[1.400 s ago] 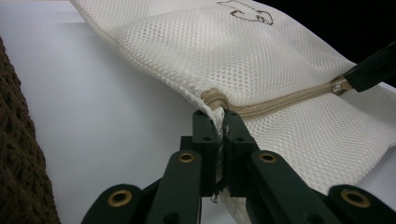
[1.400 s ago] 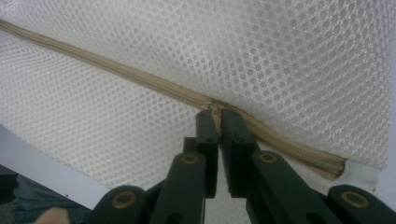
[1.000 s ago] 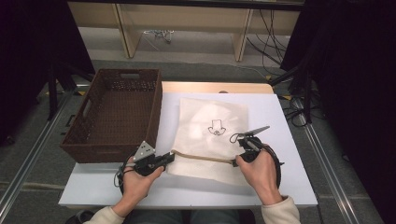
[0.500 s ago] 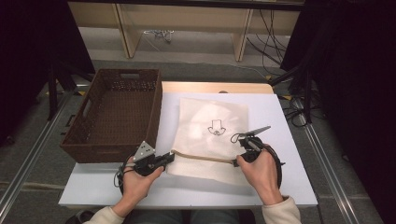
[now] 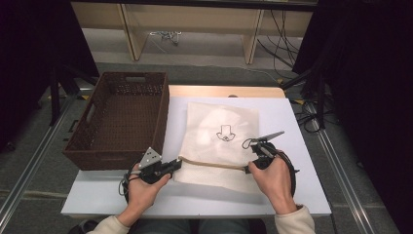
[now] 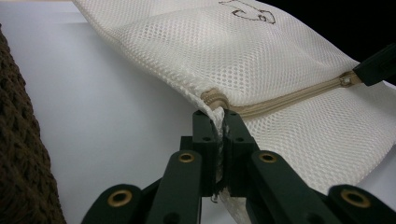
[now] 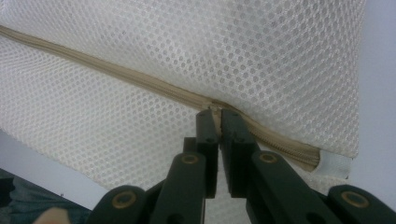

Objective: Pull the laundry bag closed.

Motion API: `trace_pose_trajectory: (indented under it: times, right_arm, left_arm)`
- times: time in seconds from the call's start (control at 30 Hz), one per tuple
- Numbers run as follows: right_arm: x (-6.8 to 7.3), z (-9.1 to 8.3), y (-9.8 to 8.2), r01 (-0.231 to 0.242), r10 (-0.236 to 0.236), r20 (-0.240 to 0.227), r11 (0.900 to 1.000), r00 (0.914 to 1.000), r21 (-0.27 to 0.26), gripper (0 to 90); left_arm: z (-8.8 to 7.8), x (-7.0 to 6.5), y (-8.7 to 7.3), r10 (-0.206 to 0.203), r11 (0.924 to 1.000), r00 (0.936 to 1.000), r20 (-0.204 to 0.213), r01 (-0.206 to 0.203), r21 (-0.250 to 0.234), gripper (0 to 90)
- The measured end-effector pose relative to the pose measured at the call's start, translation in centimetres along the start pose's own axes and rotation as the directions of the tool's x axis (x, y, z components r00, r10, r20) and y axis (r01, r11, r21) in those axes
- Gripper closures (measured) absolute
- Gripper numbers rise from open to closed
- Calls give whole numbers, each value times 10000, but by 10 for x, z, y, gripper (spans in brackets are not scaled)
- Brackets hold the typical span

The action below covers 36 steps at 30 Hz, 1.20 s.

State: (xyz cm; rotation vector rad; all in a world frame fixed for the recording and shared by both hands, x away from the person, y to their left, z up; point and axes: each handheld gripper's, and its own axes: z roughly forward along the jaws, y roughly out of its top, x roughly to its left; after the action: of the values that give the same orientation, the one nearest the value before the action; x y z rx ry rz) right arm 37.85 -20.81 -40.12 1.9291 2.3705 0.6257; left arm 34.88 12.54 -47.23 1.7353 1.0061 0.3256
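White mesh bag (image 5: 220,141) flat on the white table (image 5: 292,195), just right of the brown wicker basket (image 5: 122,117) — black drawing on top, tan zipper (image 5: 212,163) along the near edge. Left gripper (image 6: 218,126) clamped on the bag's corner at the zipper's left end. Right gripper (image 7: 216,116) pinched narrow on the zipper near its right end — pull tab itself too small to tell.

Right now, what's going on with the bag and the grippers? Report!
Left gripper shut on mesh bag at its zipper end. Right gripper shut on the zipper farther along. Bag flat on table. Basket alongside, nothing blocking.
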Motion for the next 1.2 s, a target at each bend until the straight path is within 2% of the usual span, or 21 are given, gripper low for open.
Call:
trace_pose_trajectory:
  times: [0.03,0.07,0.13,0.23,0.27,0.33,0.37,0.4,0.43,0.47,0.57,0.67,0.7,0.77,0.8,0.83,0.87,0.97,1.2]
  right_arm:
    - [-2,2,0,329,-328,25,9993,9995,-168,874]
    - [0,1,0,-88,88,38,9999,10000,73,874]
    - [2,0,0,-371,371,18,9992,9993,161,874]
    - [2,0,0,-435,434,38,9989,9990,181,874]
    - [0,-1,0,-273,273,-13,9994,9996,219,874]
    - [1,-1,0,-516,514,82,9985,9986,202,874]
    - [0,-1,-1,-479,479,58,9987,9988,163,874]
    - [-4,0,-1,-36,36,24,10000,10000,-30,874]
    - [-4,0,-1,16,-16,36,10000,10000,-19,874]
    - [-2,-1,-1,-334,333,30,9993,9994,172,874]
    - [-2,-2,-1,-478,477,47,9988,9989,128,874]
    - [-5,-1,-1,-12,12,3,9999,10000,-142,874]
    - [-4,-2,-1,-204,204,8,9998,9998,20,874]
    - [-8,0,-1,284,-282,65,9994,9996,-208,874]
    - [-3,-3,-2,-482,482,14,9988,9988,112,874]
    - [-5,-3,-1,-307,306,52,9994,9995,139,874]
    - [-7,-2,-2,-63,64,28,9999,10000,-83,874]
    - [-6,-4,-2,-352,352,28,9994,9994,56,874]
    - [-8,-5,-2,-402,402,42,9992,9992,64,874]
  left_arm:
    - [0,0,0,-7,10000,10000,4,7,-3,853]
    - [0,0,0,-21,10000,10000,13,21,-6,854]
    - [0,0,0,-52,10000,10000,25,52,-22,853]
    - [0,0,0,-69,10000,10000,49,69,-28,853]
    - [0,0,0,-168,9999,9999,3,169,-38,853]
    - [0,0,0,-166,9999,9999,15,166,-39,853]
    - [0,0,0,-199,9998,9998,-18,199,-41,853]
    - [0,-1,0,-178,9998,9998,-40,178,-34,853]
    - [0,0,0,-188,9998,9998,-26,188,-29,853]
    - [0,0,0,-197,9998,9998,-23,197,-36,853]
    - [0,0,0,-178,9998,9998,-27,178,-30,853]
    - [0,0,0,-198,9998,9998,-23,198,-32,853]
    - [0,0,0,-160,9999,9999,17,160,-39,853]
    - [0,0,0,-164,9999,9999,12,164,-37,853]
    - [0,0,0,-151,9999,9999,7,151,-36,853]
    - [0,0,0,-201,9998,9998,-14,201,-32,853]
    - [0,0,0,-201,9998,9998,-14,201,-36,853]
    - [0,0,0,-154,9999,9999,1,154,-40,853]
    - [0,0,0,-157,9999,9999,-53,156,-33,853]
